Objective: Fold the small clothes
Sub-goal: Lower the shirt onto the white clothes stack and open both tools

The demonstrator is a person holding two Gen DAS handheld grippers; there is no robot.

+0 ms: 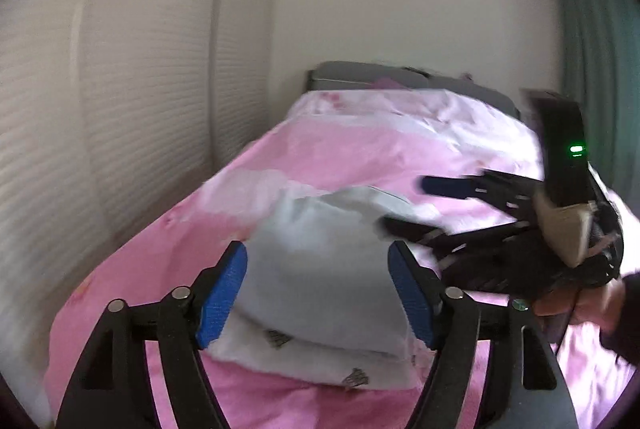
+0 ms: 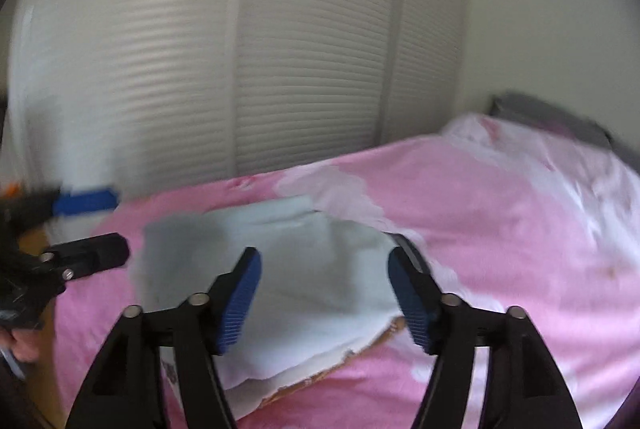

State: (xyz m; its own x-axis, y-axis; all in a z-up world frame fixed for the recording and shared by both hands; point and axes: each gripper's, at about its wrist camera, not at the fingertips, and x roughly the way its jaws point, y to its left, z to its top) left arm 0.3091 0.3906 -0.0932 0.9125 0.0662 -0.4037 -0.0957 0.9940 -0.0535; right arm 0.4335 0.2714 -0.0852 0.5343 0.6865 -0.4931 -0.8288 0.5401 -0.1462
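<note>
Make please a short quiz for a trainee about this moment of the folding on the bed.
1. True or false: the left gripper is clamped on the pale blue garment.
2. What does the garment lie on? A) wooden floor B) pink duvet C) grey chair
3. Which gripper shows at the right in the left wrist view?

Key
1. False: both pads stand apart, nothing pinched.
2. B
3. The right gripper, jaws also open, held by a hand.

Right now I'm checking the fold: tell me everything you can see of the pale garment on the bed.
The pale garment is soft white-blue cloth, folded into layers, with small dark printed motifs on its lower layer. It lies flat on the pink bedcover. Both grippers, left and right, stand open, pads clear of it.
</note>
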